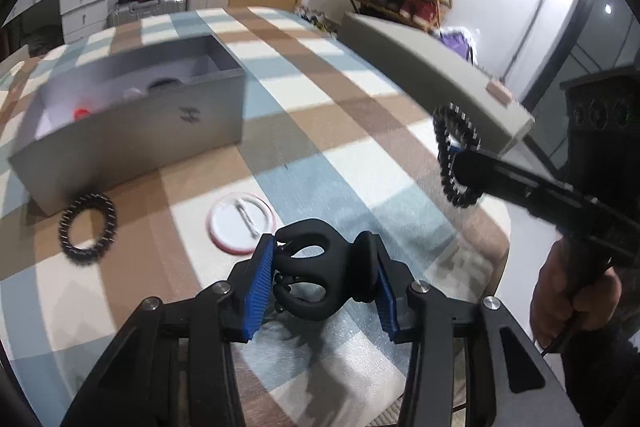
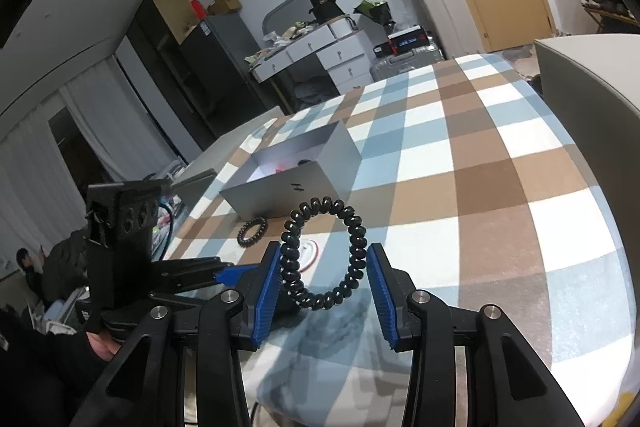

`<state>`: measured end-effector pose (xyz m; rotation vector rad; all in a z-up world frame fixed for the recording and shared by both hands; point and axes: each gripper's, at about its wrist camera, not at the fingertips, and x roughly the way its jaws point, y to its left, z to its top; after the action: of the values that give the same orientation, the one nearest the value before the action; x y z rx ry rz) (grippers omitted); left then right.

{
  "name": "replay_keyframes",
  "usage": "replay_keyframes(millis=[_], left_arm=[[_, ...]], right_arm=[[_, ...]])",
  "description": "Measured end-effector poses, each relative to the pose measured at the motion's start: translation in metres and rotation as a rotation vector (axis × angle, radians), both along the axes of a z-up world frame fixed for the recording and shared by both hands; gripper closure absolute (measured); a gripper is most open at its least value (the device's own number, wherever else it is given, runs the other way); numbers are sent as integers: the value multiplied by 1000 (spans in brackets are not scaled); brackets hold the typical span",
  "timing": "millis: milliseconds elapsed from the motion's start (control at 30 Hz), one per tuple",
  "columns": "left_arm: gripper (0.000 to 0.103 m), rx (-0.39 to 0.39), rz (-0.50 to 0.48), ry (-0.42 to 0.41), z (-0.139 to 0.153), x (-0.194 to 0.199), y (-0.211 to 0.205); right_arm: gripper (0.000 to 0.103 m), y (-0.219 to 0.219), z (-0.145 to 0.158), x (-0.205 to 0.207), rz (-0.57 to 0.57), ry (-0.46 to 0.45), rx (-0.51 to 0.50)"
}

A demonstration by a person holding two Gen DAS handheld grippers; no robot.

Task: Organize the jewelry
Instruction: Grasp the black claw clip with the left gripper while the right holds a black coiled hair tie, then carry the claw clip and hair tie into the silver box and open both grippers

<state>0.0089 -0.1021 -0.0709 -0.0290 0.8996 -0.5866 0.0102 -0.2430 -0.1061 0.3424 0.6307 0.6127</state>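
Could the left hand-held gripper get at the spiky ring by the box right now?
Probably not as it stands: the left hand-held gripper is already closed on a hair claw. The path to the ring looks clear.

The grey box (image 1: 132, 131) on the table bears a small dark logo (image 1: 189, 115) on its front wall, shaped like a stylised H. Other labels in the room are too blurred to read.

On the desk (image 1: 320, 115) the open box (image 1: 132, 131) stands toward the left edge. Before it lie a coiled hair tie (image 1: 88, 227) at its near left corner and a pin badge (image 1: 241, 221) to the right. The box lid (image 1: 432, 71) overhangs the far right edge.
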Motion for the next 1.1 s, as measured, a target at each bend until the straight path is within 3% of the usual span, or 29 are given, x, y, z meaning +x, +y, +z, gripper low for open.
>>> replay_keyframes(millis=[333, 600, 833, 1100], left_arm=[[64, -67, 152, -159, 59, 23, 66], [64, -69, 252, -199, 64, 65, 105], [64, -82, 256, -144, 47, 101, 116], [64, -80, 214, -93, 36, 113, 114]], right_arm=[[62, 42, 42, 37, 80, -83, -30], [62, 92, 72, 92, 146, -157, -90], [62, 131, 54, 143, 179, -68, -183], [62, 144, 23, 173, 184, 44, -212]])
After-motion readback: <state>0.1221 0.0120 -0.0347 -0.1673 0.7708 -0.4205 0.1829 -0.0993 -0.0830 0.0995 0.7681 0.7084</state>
